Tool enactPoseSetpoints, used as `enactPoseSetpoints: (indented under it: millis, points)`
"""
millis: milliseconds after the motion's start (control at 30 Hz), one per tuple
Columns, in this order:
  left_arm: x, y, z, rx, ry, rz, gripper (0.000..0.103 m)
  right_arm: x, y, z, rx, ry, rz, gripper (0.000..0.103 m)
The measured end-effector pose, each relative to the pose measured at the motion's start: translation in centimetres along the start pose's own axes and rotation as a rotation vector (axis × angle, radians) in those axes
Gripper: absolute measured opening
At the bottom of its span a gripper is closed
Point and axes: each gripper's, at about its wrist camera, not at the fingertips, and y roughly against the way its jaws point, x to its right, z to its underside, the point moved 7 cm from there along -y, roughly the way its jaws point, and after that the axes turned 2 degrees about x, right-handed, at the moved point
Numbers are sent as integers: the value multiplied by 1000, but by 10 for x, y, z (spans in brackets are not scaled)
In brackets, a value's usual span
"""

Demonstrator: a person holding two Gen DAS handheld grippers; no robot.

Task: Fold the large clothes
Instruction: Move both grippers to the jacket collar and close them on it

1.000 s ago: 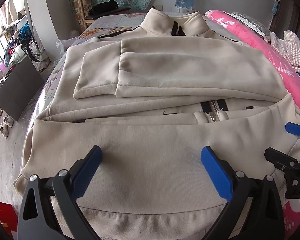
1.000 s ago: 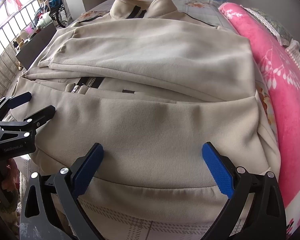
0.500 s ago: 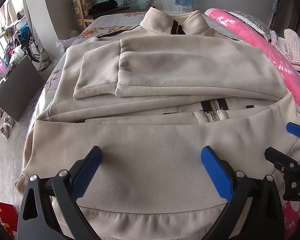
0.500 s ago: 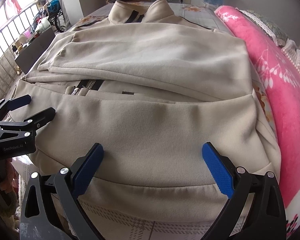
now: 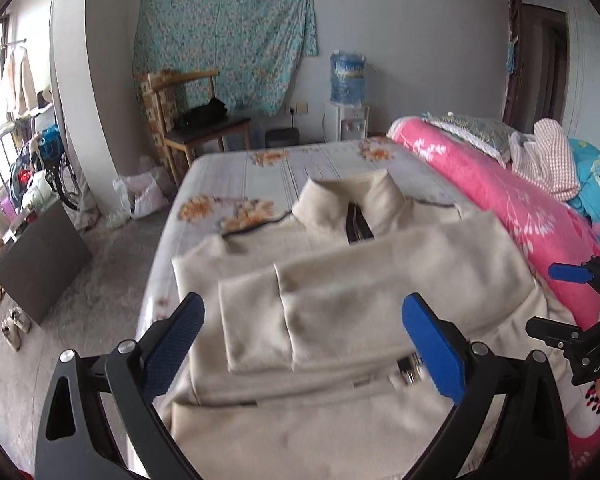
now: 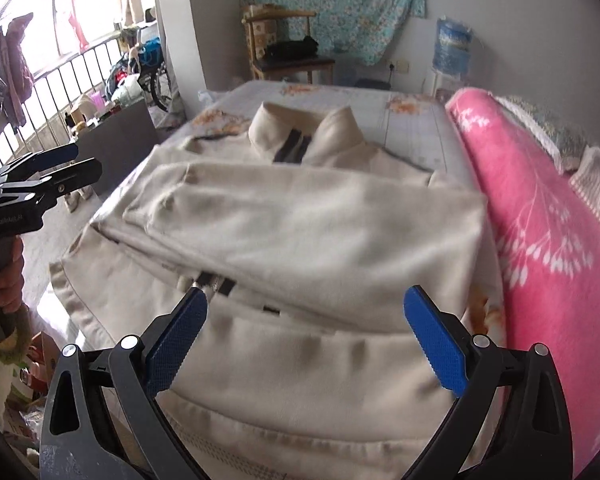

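Note:
A large beige zip-up jacket (image 5: 372,292) lies flat on the bed, collar at the far end, both sleeves folded across the chest; it also shows in the right wrist view (image 6: 320,232). Its hem lies nearest me. My left gripper (image 5: 300,344) is open and empty, raised above the hem on the left side. My right gripper (image 6: 304,340) is open and empty above the hem on the right side. Each gripper shows at the edge of the other's view, the right one (image 5: 572,300) and the left one (image 6: 48,176).
The bed (image 5: 228,168) has a floral grey sheet. A rolled pink blanket (image 5: 500,204) lies along the jacket's right side, with pillows and clothes behind it. A wooden chair (image 5: 196,120), a water dispenser (image 5: 348,92) and a dark board (image 5: 40,264) stand on the floor beyond.
Both grippers have lifted and tilted up from close over the hem, so the views now reach the far wall. Both stay open and empty. The jacket has not moved.

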Motion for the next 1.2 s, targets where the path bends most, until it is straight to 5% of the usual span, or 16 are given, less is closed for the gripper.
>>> enactPoseSetpoints:
  millis: [267, 533, 733, 900, 1200]
  points:
    - [-28, -73, -94, -1, 90, 61, 95, 41, -27, -117, 59, -54, -26, 95]
    - [-12, -202, -105, -186, 175, 131, 90, 62, -142, -183, -112, -93, -5, 95]
    - [-1, -258, -99, -251, 122, 79, 85, 78, -222, -189, -242, -129, 32, 93]
    - [-3, -284, -83, -305, 74, 19, 67, 96, -261, -178, -345, -184, 52, 80]
    - [6, -269, -61, -391, -22, 63, 62, 82, -238, -144, -469, -136, -56, 78]
